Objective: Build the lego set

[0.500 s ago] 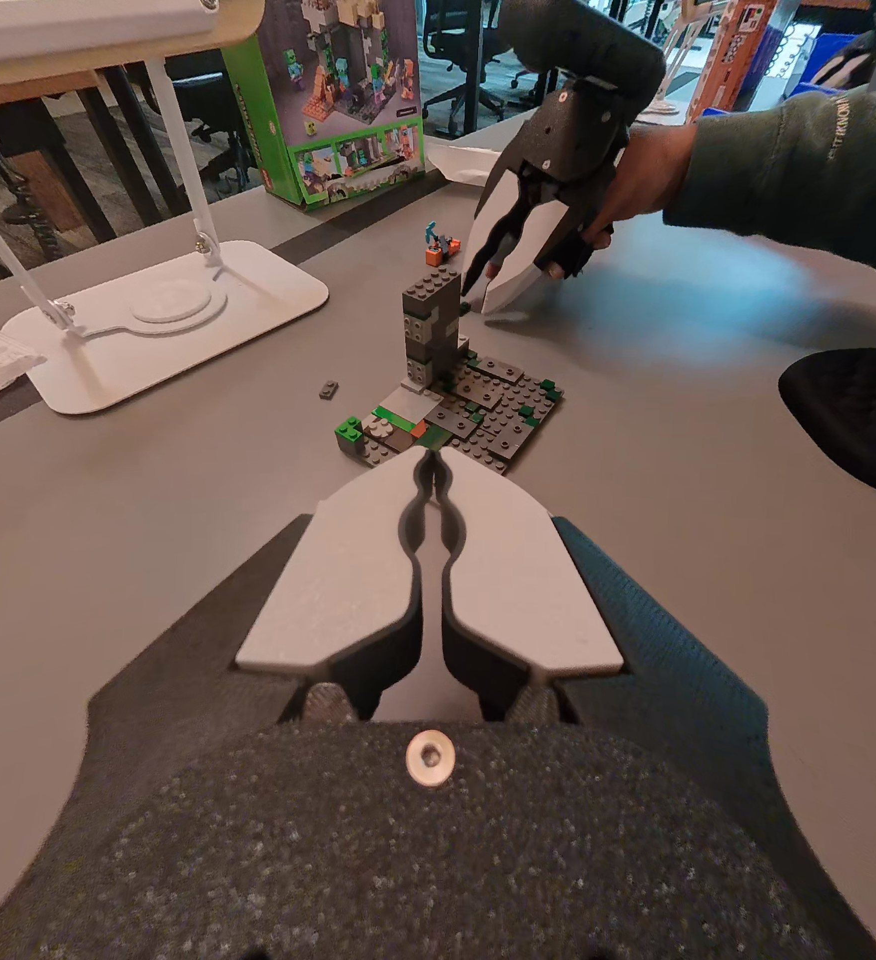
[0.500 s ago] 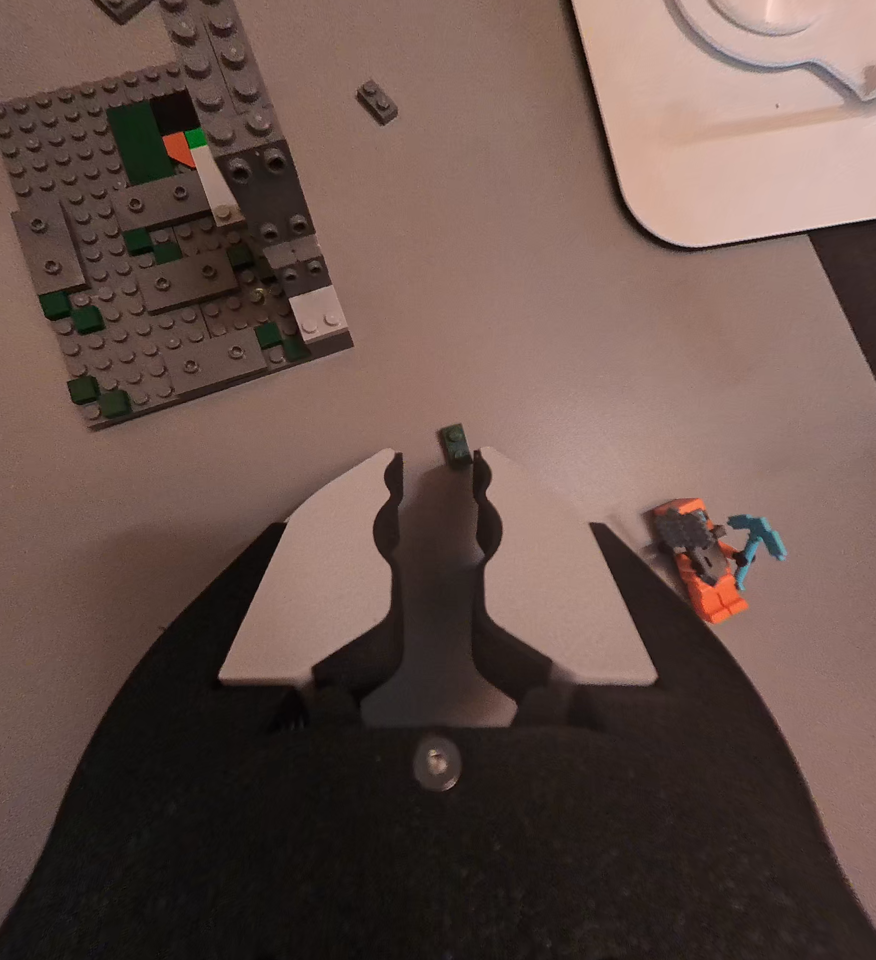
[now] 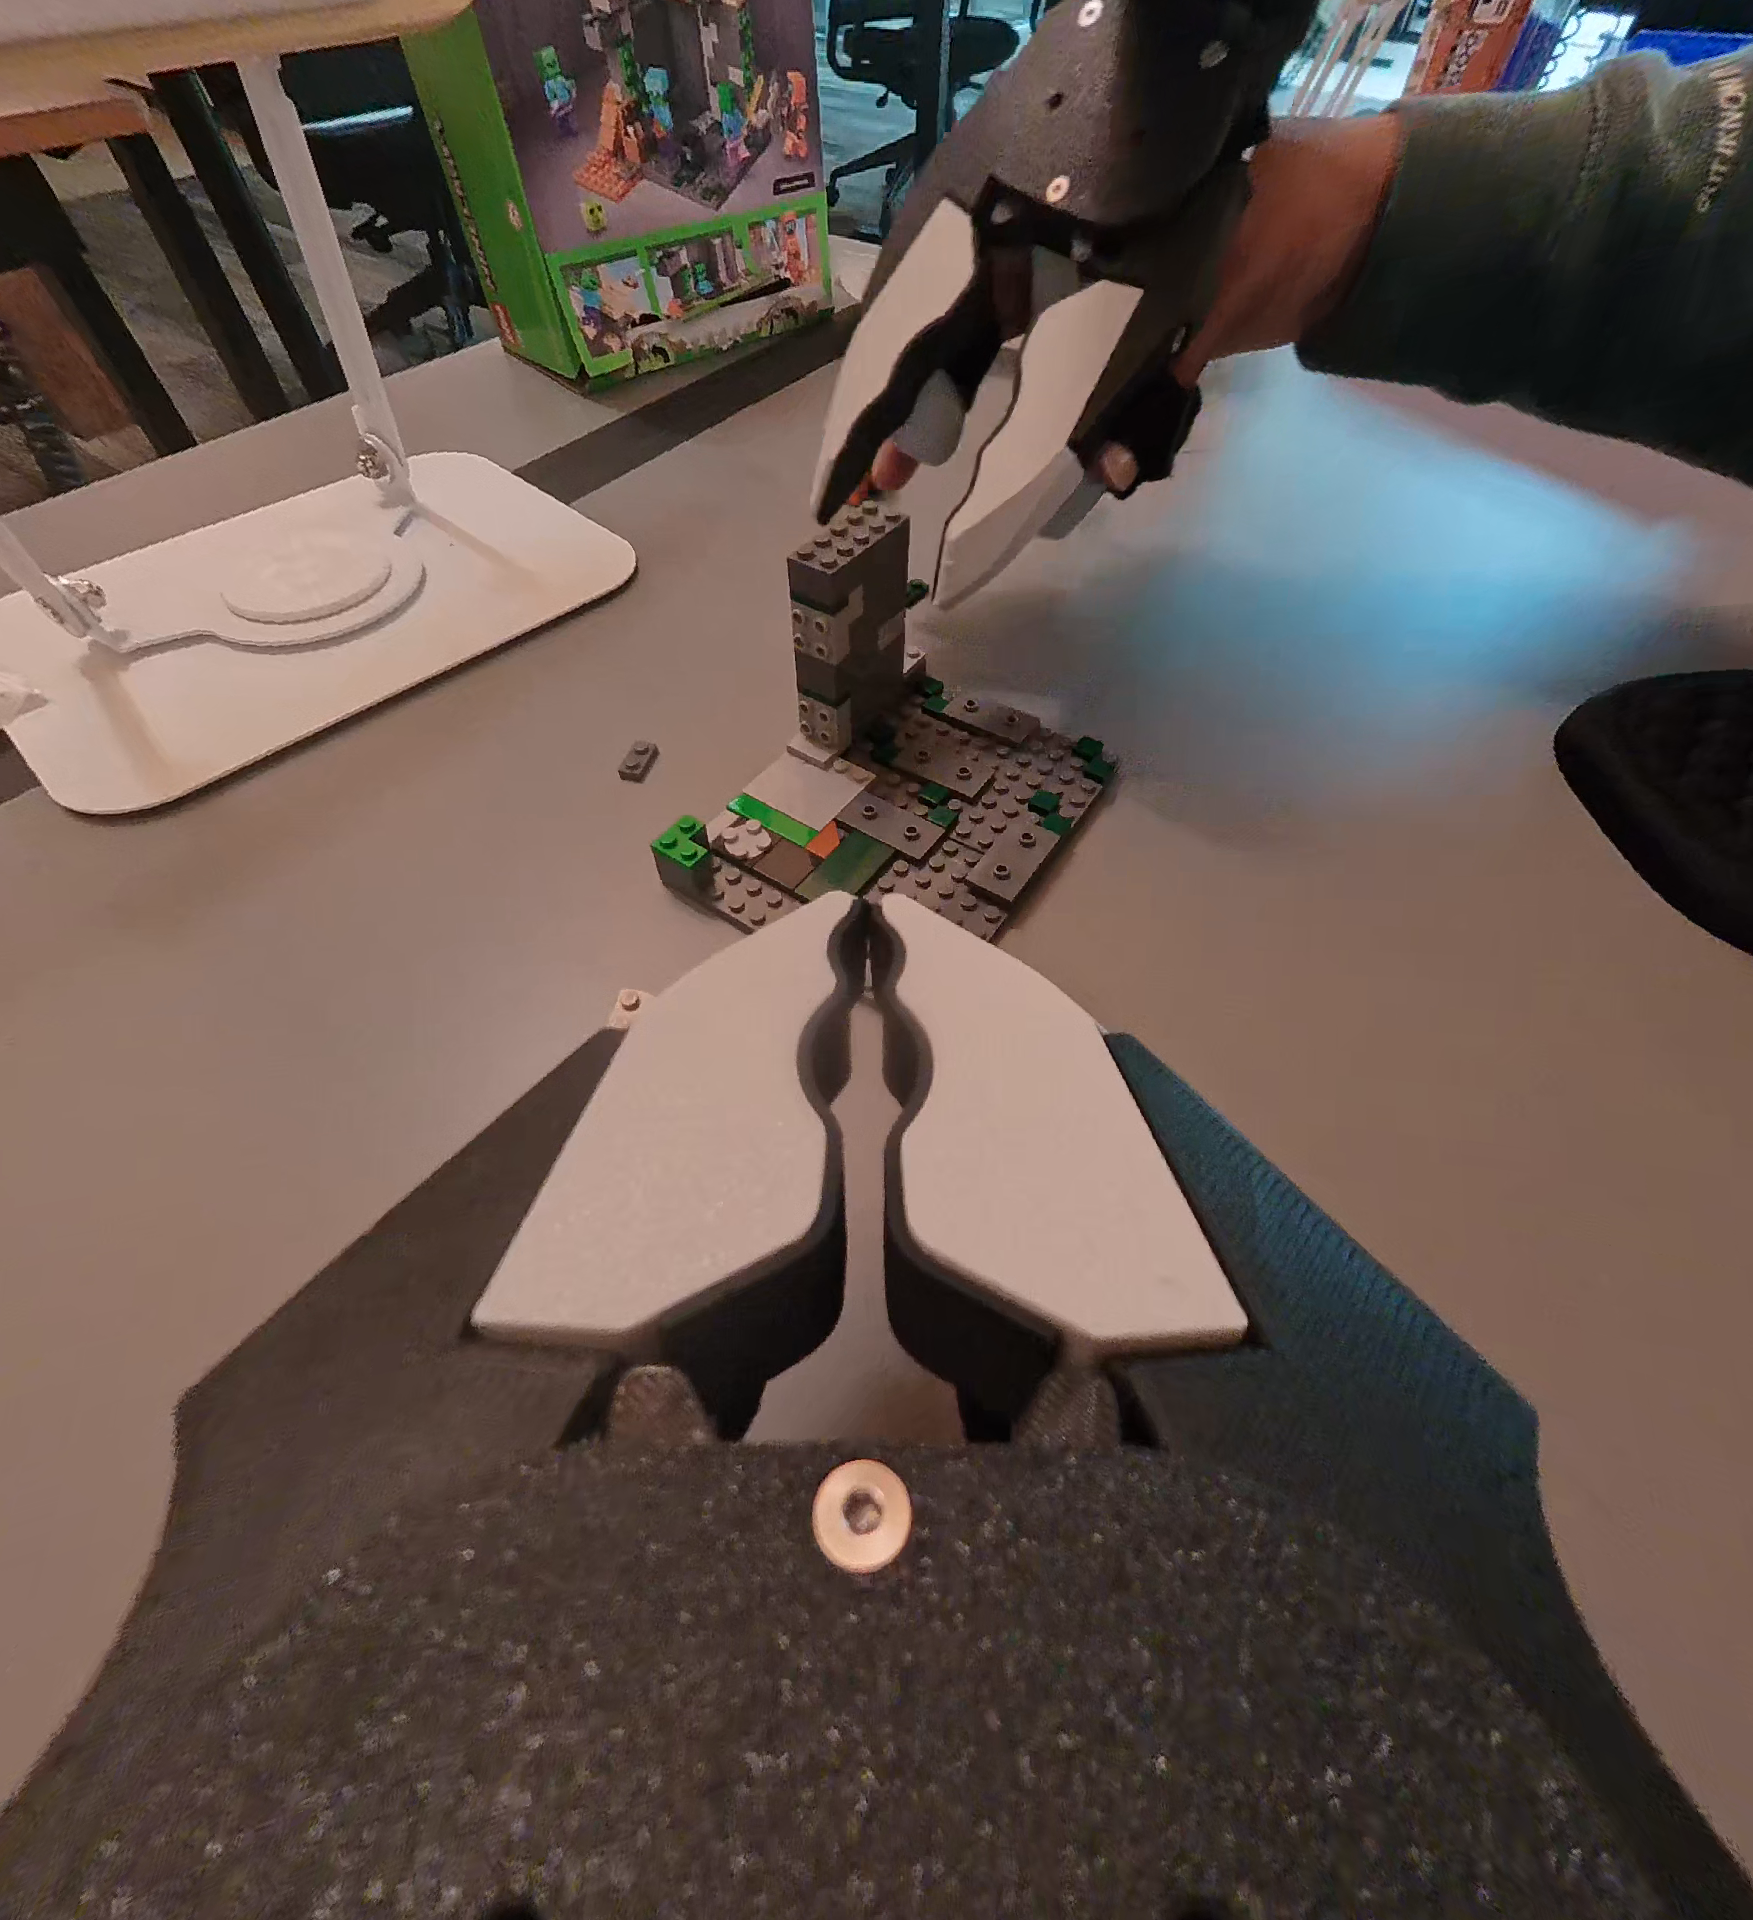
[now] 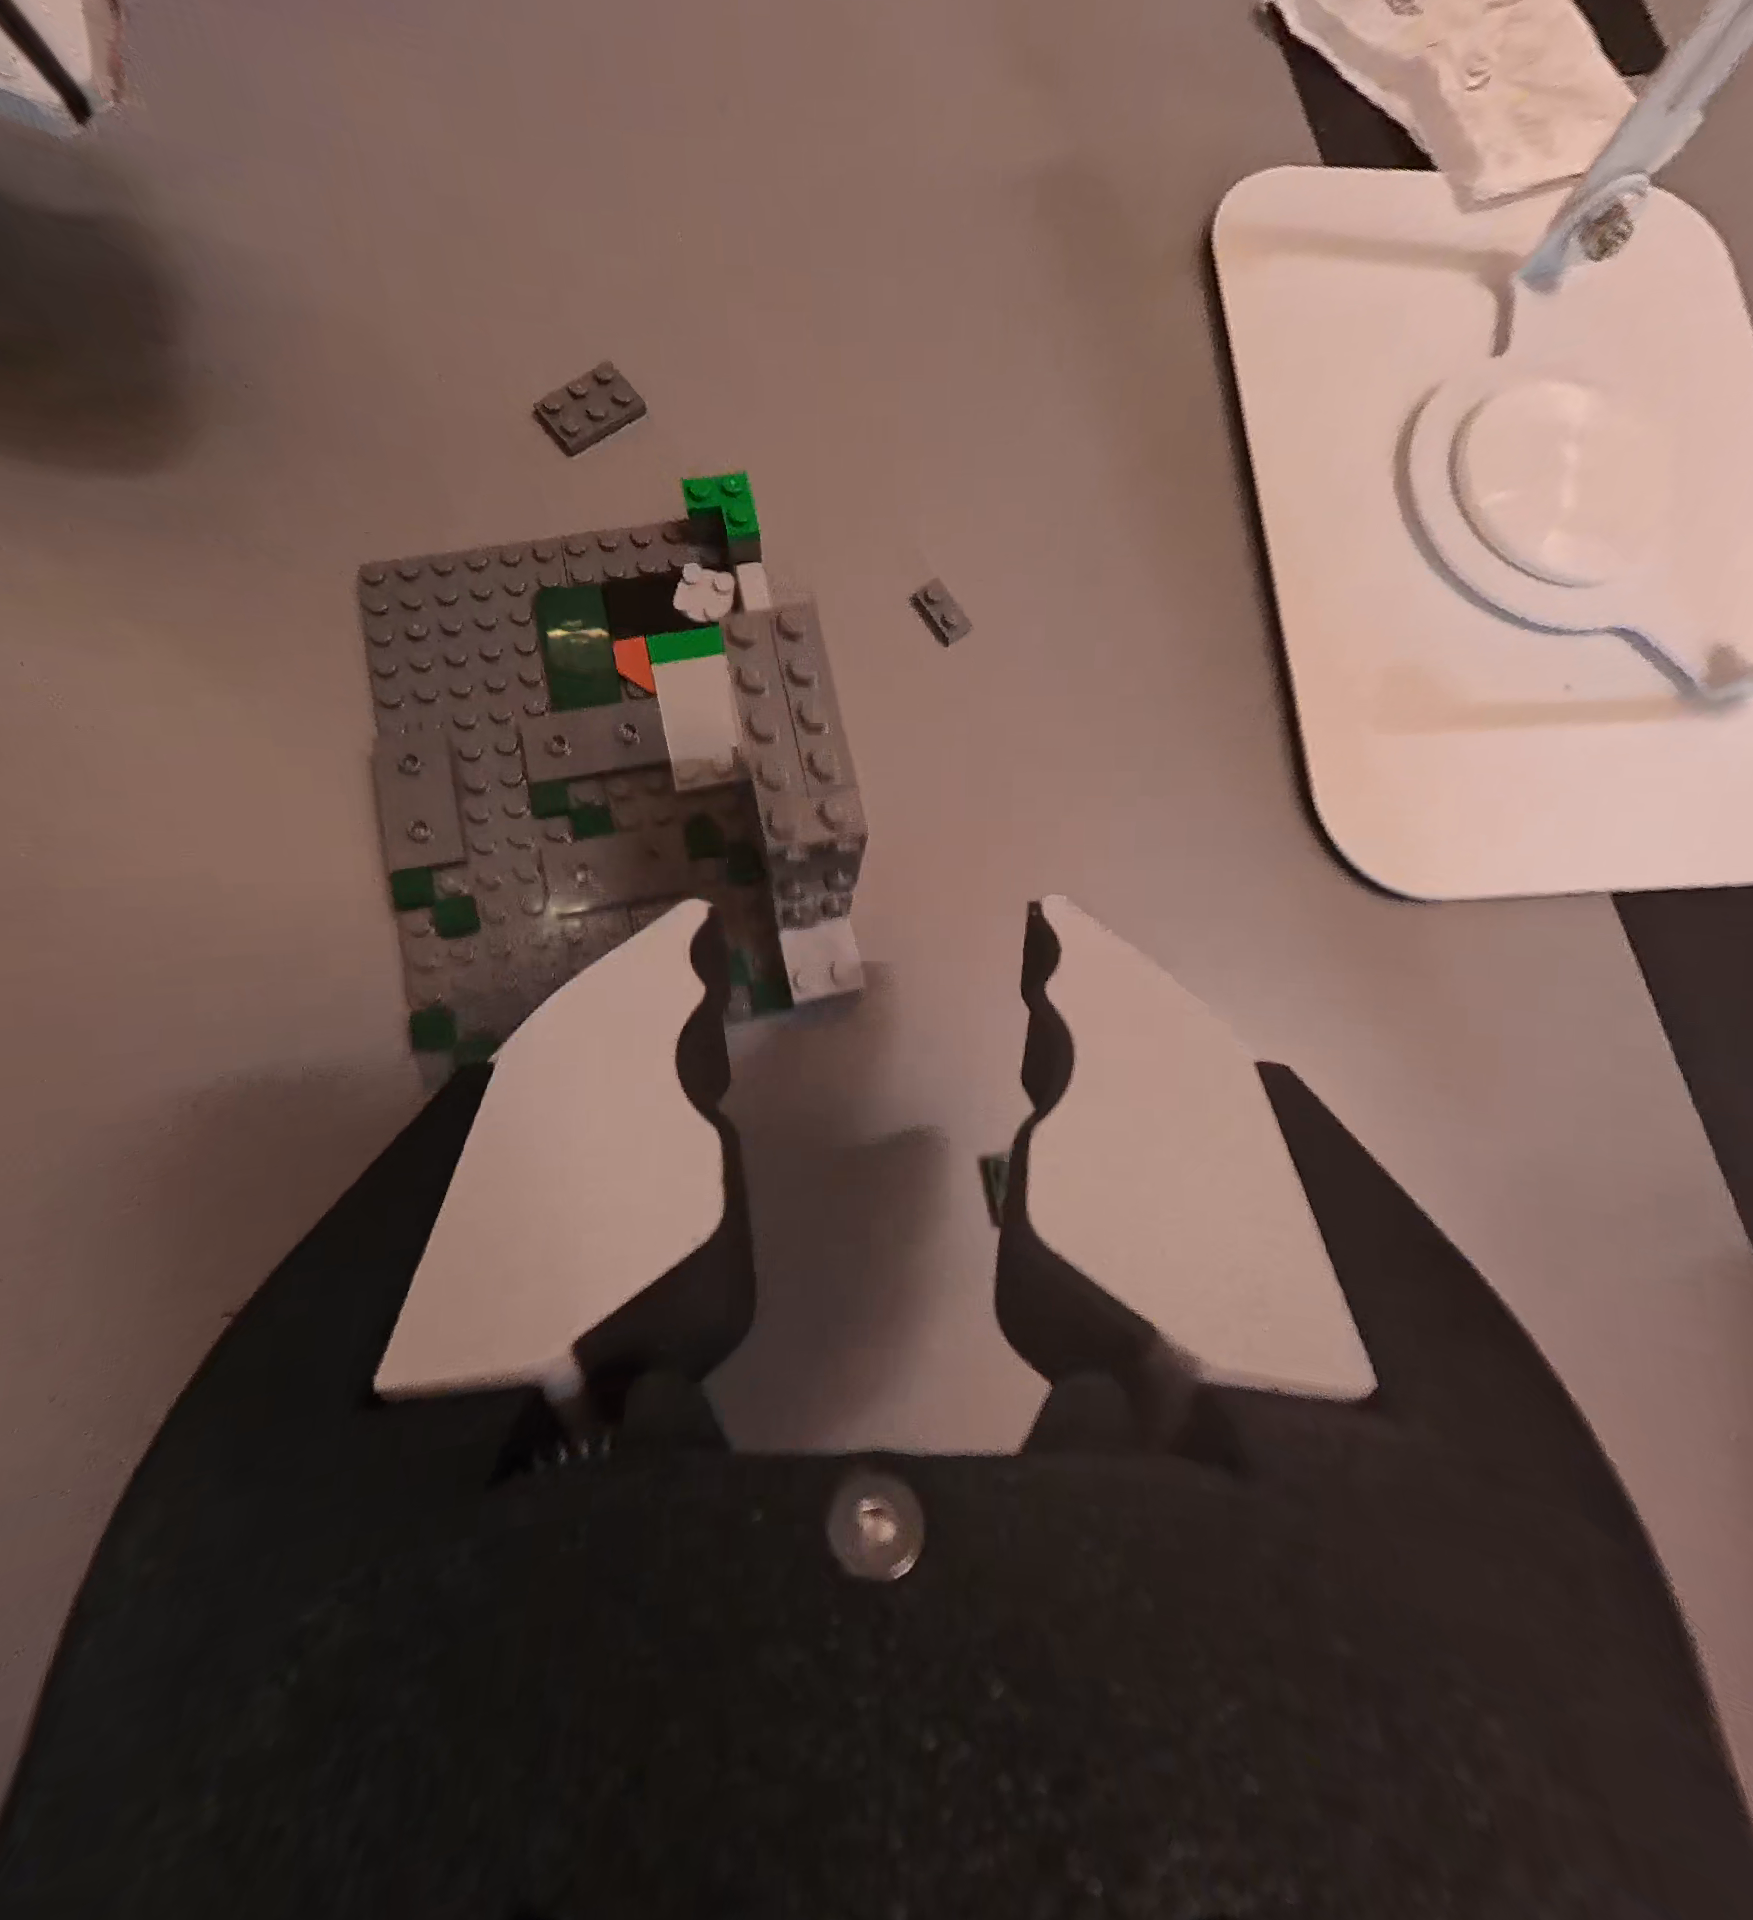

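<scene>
While the left gripper (image 3: 864,914) has its two fingers squeezed together with nothing between them, the lego build (image 3: 893,821) sits just past its tips, toward 12 o'clock on the gray table (image 3: 332,1039). A gray tower (image 3: 846,623) stands at the far corner of the build. Up at 1 o'clock the right gripper (image 3: 887,551) hangs above the tower, with one tip near the tower top. One tiny gray piece (image 3: 639,761) lies at 11 o'clock, near the white lamp base (image 3: 259,644). A green lego box (image 3: 643,187) stands far back at 12 o'clock.

From the right wrist view, the right gripper (image 4: 867,914) is spread wide and grips nothing. The lego build (image 4: 560,769) lies at 11 o'clock, with the tower (image 4: 810,810) just past the tips. A flat gray plate (image 4: 589,407) lies beyond the build. A small dark green piece (image 4: 992,1184) rests on the table beside the right-hand finger. The lamp base (image 4: 1537,582) is at 2 o'clock.
</scene>
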`<state>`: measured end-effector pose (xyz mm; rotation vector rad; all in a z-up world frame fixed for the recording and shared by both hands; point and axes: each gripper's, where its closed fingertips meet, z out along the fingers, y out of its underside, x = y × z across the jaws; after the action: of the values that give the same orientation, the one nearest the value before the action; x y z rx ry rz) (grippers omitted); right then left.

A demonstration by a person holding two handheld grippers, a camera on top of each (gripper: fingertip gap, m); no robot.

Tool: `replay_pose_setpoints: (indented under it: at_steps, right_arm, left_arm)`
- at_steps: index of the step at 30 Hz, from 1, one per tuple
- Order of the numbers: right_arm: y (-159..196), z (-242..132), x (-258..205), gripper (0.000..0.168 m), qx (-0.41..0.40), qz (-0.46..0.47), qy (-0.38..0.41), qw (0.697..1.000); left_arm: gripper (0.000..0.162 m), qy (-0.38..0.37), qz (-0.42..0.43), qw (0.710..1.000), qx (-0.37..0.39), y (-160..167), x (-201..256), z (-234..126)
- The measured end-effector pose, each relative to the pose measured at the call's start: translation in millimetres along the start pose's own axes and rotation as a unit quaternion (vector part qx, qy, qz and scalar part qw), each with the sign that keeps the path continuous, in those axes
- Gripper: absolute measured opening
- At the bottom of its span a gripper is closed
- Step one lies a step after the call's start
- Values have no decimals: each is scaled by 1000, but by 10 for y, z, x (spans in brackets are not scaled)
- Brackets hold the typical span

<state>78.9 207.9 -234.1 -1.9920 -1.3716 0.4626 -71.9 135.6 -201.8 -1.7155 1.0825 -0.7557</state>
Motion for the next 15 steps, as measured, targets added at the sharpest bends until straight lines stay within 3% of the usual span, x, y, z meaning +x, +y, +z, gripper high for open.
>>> replay_pose_setpoints:
  at_steps: [6,8,10,15]
  right_arm:
    - [-104,259,1,51,-6,-11,-31,999]
    - [-116,306,-26,44,-8,-16,-44,999]
    - [-128,323,-55,24,-7,-23,-53,998]
    - [-114,287,-123,18,-5,-26,-66,997]
  left_arm:
    - [0,-4,-4,1000,1,13,-37,-26]
    - [0,-3,-7,1000,0,27,-54,-26]
    - [0,-5,-9,1000,-3,45,-79,-28]
    - [0,-32,-12,999,-20,113,-248,-59]
